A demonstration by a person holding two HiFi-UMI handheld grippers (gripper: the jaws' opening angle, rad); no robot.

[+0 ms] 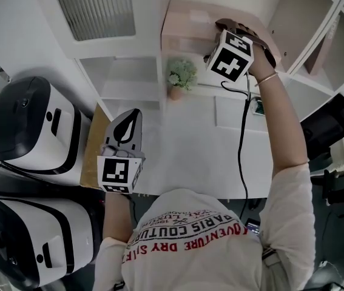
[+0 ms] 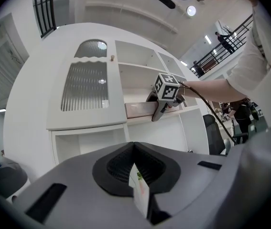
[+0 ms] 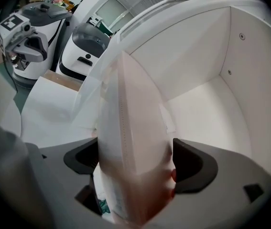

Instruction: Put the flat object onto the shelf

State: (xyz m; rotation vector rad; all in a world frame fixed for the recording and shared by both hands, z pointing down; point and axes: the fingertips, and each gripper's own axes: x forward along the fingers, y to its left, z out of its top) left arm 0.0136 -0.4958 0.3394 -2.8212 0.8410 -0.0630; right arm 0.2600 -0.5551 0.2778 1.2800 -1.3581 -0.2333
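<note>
The flat object is a pale pink flat package [image 1: 187, 26] lying in a compartment of the white shelf [image 1: 129, 71], at the top of the head view. My right gripper [image 1: 219, 29] is raised to it; in the right gripper view the package [image 3: 133, 142] fills the gap between the wide-spread jaws of that gripper [image 3: 135, 161], and I see no pad pressing on it. The left gripper [image 1: 134, 117] hangs low over the white table [image 1: 190, 144], shut on a small white card [image 2: 139, 190]. The left gripper view shows the right gripper [image 2: 157, 113] at the shelf [image 2: 87, 125].
A small potted plant [image 1: 182, 77] stands on the table below the package. Two white and black machines [image 1: 32, 126] [image 1: 32, 235] sit at the left beside a brown board [image 1: 93, 150]. A black chair [image 1: 329, 126] is at the right. A cable [image 1: 241, 132] hangs from the right gripper.
</note>
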